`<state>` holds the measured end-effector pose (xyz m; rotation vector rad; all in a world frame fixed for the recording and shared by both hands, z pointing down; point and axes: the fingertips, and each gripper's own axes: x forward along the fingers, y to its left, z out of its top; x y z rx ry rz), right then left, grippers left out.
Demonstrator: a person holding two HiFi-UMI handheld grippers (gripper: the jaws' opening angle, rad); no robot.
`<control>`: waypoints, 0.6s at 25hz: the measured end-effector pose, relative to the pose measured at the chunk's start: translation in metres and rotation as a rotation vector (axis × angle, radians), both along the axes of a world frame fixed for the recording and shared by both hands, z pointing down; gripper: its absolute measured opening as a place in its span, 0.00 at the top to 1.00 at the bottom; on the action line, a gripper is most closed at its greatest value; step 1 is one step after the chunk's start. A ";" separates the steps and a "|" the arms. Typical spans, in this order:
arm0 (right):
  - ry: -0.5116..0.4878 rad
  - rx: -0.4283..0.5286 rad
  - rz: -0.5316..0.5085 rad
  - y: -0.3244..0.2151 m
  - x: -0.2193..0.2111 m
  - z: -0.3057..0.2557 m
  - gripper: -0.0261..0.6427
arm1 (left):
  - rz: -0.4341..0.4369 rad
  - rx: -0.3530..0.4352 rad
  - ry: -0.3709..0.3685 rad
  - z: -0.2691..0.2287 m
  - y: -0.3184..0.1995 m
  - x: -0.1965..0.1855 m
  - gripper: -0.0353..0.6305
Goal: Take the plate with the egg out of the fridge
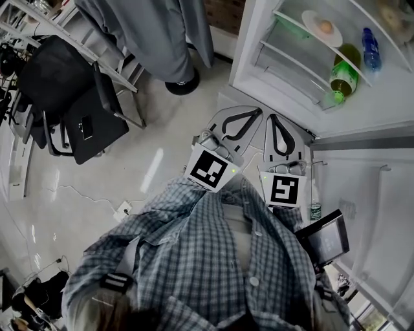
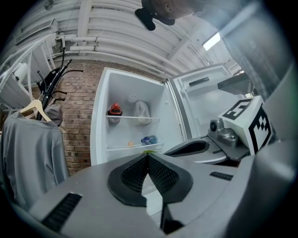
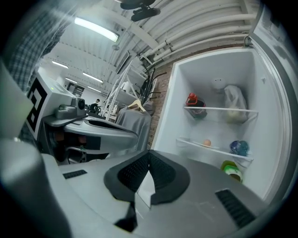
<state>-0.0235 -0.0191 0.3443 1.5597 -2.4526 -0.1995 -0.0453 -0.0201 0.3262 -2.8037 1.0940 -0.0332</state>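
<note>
A person in a checked shirt (image 1: 213, 258) stands facing an open fridge (image 1: 251, 48) with a claw in each hand. Both claws are held close to the chest and well short of the fridge. Left of the fridge, a grey garment (image 1: 152, 29) hangs from a hanger. The left claw (image 1: 257, 113) points toward the fridge with its jaws brought together, tips meeting and nothing between them. Just beside it, on the side toward the fridge door (image 1: 369, 194), the right claw (image 1: 273, 119) is likewise closed tip to tip and empty. Inside the fridge, an upper shelf carries a red-topped jar (image 2: 114, 109) with a white bag (image 2: 141, 110) to its right. The shelf (image 1: 291, 27) below that carries the plate (image 1: 309, 19), lying flat with the egg (image 1: 325, 27) on its middle. The plate is round, so there is no long axis to line up with. A blue bottle (image 1: 370, 48) lies right of the plate on the same shelf, near it but apart. A green bottle (image 1: 345, 74) lies one level down, toward the fridge's front. The door stands swung wide at the fridge's right. The plate lies ahead of both claws, deep in the fridge. The right claw seems slightly nearer, and either claw would need to open before taking the plate's near rim.
</note>
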 end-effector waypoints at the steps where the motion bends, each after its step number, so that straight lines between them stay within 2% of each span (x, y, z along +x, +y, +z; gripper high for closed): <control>1: 0.006 -0.002 0.003 -0.002 0.000 0.001 0.95 | 0.002 -0.003 0.002 0.001 -0.003 0.000 0.94; 5: 0.018 -0.028 0.012 -0.011 0.000 0.009 0.95 | 0.006 -0.024 0.013 0.005 -0.013 -0.002 0.94; 7: 0.013 -0.026 0.013 -0.017 0.001 0.011 0.95 | 0.011 -0.028 0.016 0.007 -0.020 -0.001 0.94; 12: 0.086 -0.006 -0.002 -0.039 0.008 0.009 0.95 | 0.021 -0.032 0.005 0.009 -0.042 0.009 0.94; 15: 0.077 0.004 0.008 -0.057 0.017 0.003 0.95 | 0.024 -0.027 0.015 0.005 -0.057 0.017 0.94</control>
